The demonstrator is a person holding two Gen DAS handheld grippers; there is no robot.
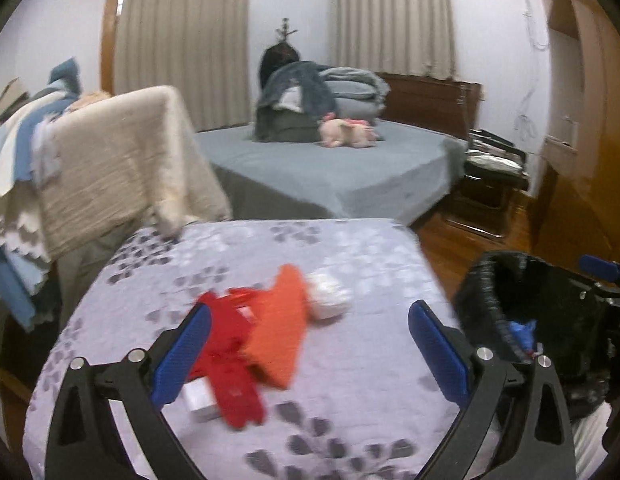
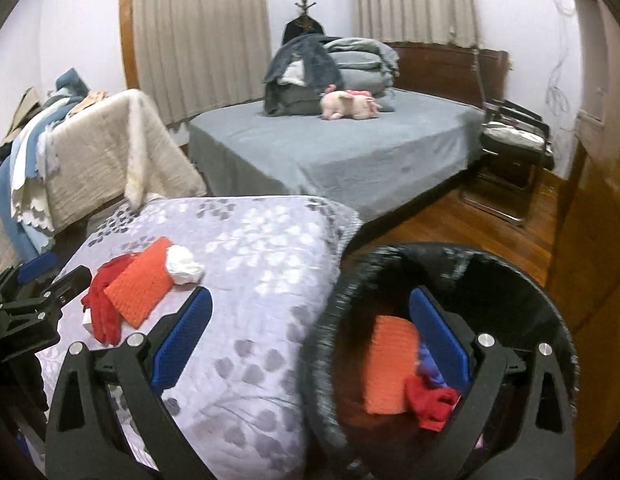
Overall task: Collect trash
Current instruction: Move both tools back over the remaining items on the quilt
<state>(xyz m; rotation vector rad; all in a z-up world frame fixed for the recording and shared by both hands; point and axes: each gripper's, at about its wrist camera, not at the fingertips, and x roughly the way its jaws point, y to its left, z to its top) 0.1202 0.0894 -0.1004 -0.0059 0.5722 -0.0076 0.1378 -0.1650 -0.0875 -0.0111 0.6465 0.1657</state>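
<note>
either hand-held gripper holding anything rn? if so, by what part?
Nothing held. The left hand-held gripper is open over the red and orange trash on the bedspread; the right hand-held gripper is open at the trash bin rim.

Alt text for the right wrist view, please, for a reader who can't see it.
The open right gripper hangs empty over the rim of a black-lined trash bin already holding orange and red scraps. Left of it, on a floral bedspread, lie an orange mesh piece, red scraps and a white wad.
</note>
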